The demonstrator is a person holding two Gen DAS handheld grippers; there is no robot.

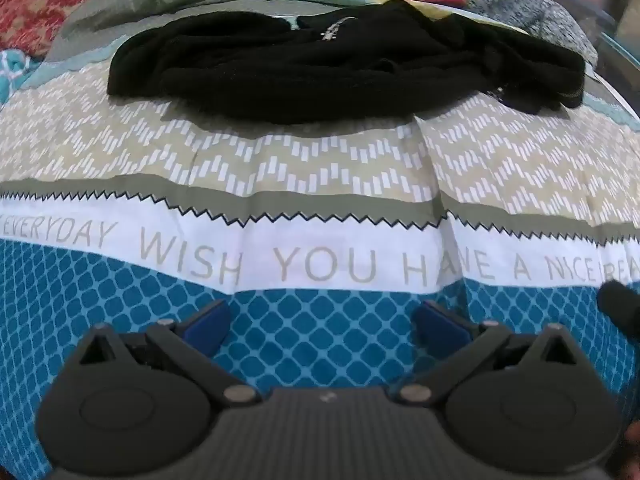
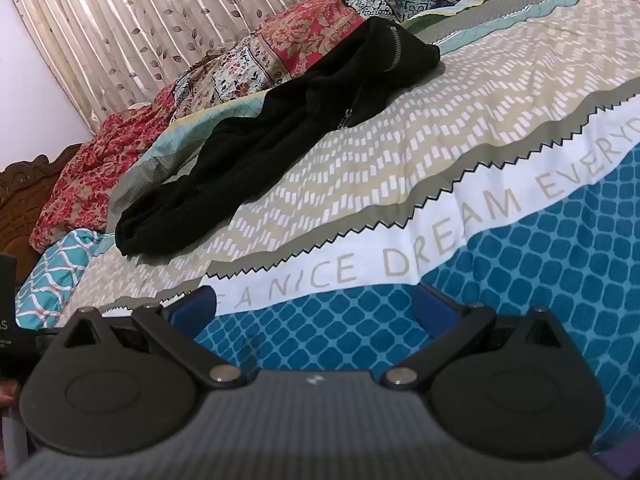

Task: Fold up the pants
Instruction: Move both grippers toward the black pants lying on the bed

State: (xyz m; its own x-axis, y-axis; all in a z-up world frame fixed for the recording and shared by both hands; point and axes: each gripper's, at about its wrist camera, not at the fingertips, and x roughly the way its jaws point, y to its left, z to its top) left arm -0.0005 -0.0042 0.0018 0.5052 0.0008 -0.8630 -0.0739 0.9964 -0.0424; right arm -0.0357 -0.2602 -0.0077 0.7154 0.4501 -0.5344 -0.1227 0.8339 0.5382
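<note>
Black pants (image 1: 344,68) lie crumpled in a long heap on the patterned bedspread (image 1: 320,168), with zippers showing. In the right wrist view the pants (image 2: 280,128) stretch from lower left to upper right. My left gripper (image 1: 322,326) is open and empty, low over the blue part of the bedspread, well short of the pants. My right gripper (image 2: 316,312) is open and empty too, over the blue band near the printed lettering, apart from the pants.
Red floral and blue patterned quilts (image 2: 256,56) are piled behind the pants. A leaf-print curtain (image 2: 132,20) hangs behind the bed. A carved wooden headboard (image 2: 24,184) is at the left. The other gripper's tip (image 1: 620,304) shows at the right edge.
</note>
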